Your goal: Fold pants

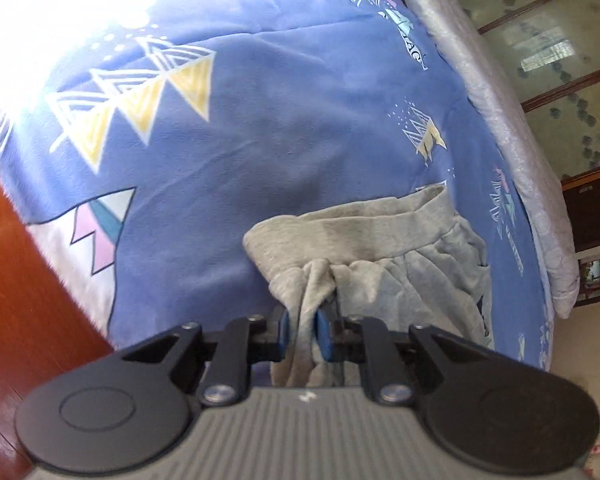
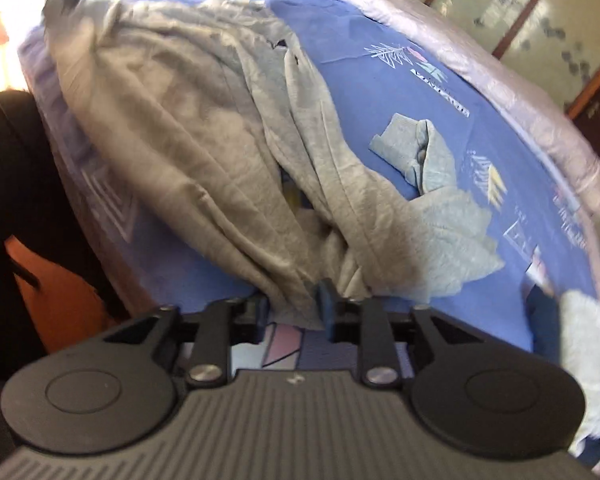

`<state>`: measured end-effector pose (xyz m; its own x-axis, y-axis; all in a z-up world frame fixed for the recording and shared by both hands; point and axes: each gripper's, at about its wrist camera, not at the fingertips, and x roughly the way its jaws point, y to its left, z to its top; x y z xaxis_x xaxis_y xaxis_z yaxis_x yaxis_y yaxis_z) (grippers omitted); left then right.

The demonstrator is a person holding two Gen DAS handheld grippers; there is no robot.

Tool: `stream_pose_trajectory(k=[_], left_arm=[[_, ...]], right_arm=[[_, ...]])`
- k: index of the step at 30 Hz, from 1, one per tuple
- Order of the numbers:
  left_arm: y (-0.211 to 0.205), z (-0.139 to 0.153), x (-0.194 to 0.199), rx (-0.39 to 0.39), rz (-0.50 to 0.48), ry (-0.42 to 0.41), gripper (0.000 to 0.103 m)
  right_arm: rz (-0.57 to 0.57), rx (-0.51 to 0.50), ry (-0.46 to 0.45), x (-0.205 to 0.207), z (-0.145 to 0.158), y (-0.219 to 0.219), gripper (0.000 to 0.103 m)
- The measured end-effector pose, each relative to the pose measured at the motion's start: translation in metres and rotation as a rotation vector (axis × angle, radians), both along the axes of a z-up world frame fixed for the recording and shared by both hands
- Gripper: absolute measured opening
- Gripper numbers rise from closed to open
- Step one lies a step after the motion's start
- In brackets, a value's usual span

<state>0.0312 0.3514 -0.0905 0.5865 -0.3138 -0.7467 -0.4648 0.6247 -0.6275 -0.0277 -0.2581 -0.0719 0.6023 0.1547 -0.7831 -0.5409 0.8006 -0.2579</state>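
Grey pants [image 1: 384, 264]; bedsheet [image 1: 260, 168] lettering illegible

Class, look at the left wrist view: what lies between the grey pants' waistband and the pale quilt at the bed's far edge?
In the left wrist view, only bare blue patterned sheet lies between the waistband and the quilt.

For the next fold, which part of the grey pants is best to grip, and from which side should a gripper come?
Probably the waistband of the grey pants. It is a thick, firm band lying open on the blue bedsheet, with bare sheet beyond it, so a gripper can approach from that far side and close across the band's edge. The legs are loose, bunched cloth that would slip.
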Motion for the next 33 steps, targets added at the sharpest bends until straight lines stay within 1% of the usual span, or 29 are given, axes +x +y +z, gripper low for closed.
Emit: stream_pose_trajectory(k=[1,2,3,4,6,7,9,11,12,13,14,17,19,20,21,22,24,25,26,27,28,29,30,31,33], left_arm=[[0.005,0.004,-0.013,-0.011,0.007,-0.023,0.016],[0.012,0.012,-0.023,-0.003,0.020,-0.045,0.016],[0.019,0.020,-0.033,0.014,0.033,-0.065,0.019],[0.025,0.033,-0.041,0.037,0.053,-0.089,0.019],[0.036,0.055,-0.046,0.084,0.079,-0.126,0.019],[0.038,0.069,-0.040,0.119,0.083,-0.147,0.019],[0.029,0.092,-0.017,0.191,0.028,-0.184,0.020],[0.005,0.109,0.021,0.253,-0.056,-0.216,0.030],[-0.009,0.114,0.040,0.272,-0.101,-0.236,0.040],[-0.026,0.117,0.062,0.295,-0.152,-0.260,0.047],[-0.046,0.116,0.088,0.314,-0.200,-0.273,0.048],[-0.092,0.098,0.158,0.322,-0.314,-0.247,0.049],[-0.117,0.079,0.196,0.360,-0.362,-0.216,0.062],[-0.127,0.069,0.211,0.385,-0.370,-0.196,0.065],[-0.136,0.056,0.227,0.406,-0.374,-0.168,0.071],[-0.141,0.043,0.239,0.405,-0.382,-0.141,0.072],[-0.149,0.019,0.260,0.350,-0.414,-0.077,0.072],[-0.151,0.007,0.266,0.313,-0.430,-0.042,0.069],[-0.156,-0.002,0.270,0.293,-0.442,-0.019,0.065],[-0.161,-0.007,0.271,0.297,-0.454,-0.007,0.050],[-0.167,-0.010,0.270,0.336,-0.466,-0.007,0.032],[-0.171,-0.010,0.267,0.387,-0.474,-0.020,0.024],[-0.171,-0.009,0.264,0.395,-0.480,-0.028,0.016],[-0.166,-0.006,0.260,0.363,-0.471,-0.037,0.011],[-0.148,0.004,0.251,0.277,-0.424,-0.065,0.011]], right_arm=[[-0.006,0.049,0.028,0.003,0.010,0.000,0.043],[-0.006,0.099,0.054,-0.006,0.021,0.010,0.044],[-0.009,0.138,0.062,-0.010,0.028,0.009,0.044],[-0.021,0.164,0.059,-0.013,0.034,0.004,0.044],[-0.088,0.213,0.032,-0.010,0.046,-0.006,0.044],[-0.133,0.248,0.012,-0.008,0.053,-0.016,0.044],[-0.258,0.321,-0.046,-0.002,0.064,-0.038,0.044],[-0.395,0.368,-0.089,0.012,0.067,-0.055,0.044],[-0.460,0.376,-0.106,0.019,0.066,-0.060,0.044],[-0.513,0.376,-0.116,0.025,0.064,-0.063,0.045],[-0.551,0.379,-0.119,0.031,0.060,-0.064,0.045],[-0.599,0.395,-0.116,0.040,0.052,-0.065,0.046],[-0.624,0.394,-0.120,0.045,0.048,-0.067,0.047],[-0.634,0.394,-0.122,0.048,0.047,-0.069,0.049],[-0.644,0.393,-0.124,0.052,0.047,-0.075,0.051],[-0.654,0.391,-0.126,0.057,0.048,-0.082,0.053],[-0.664,0.391,-0.129,0.071,0.049,-0.093,0.054],[-0.666,0.392,-0.129,0.078,0.049,-0.096,0.054],[-0.668,0.398,-0.126,0.085,0.048,-0.097,0.054],[-0.666,0.409,-0.116,0.093,0.046,-0.098,0.055],[-0.659,0.422,-0.100,0.100,0.043,-0.100,0.057],[-0.654,0.430,-0.081,0.108,0.039,-0.099,0.062],[-0.652,0.426,-0.065,0.116,0.034,-0.098,0.064],[-0.658,0.409,-0.045,0.123,0.027,-0.096,0.065],[-0.696,0.370,0.019,0.139,0.008,-0.094,0.063]])
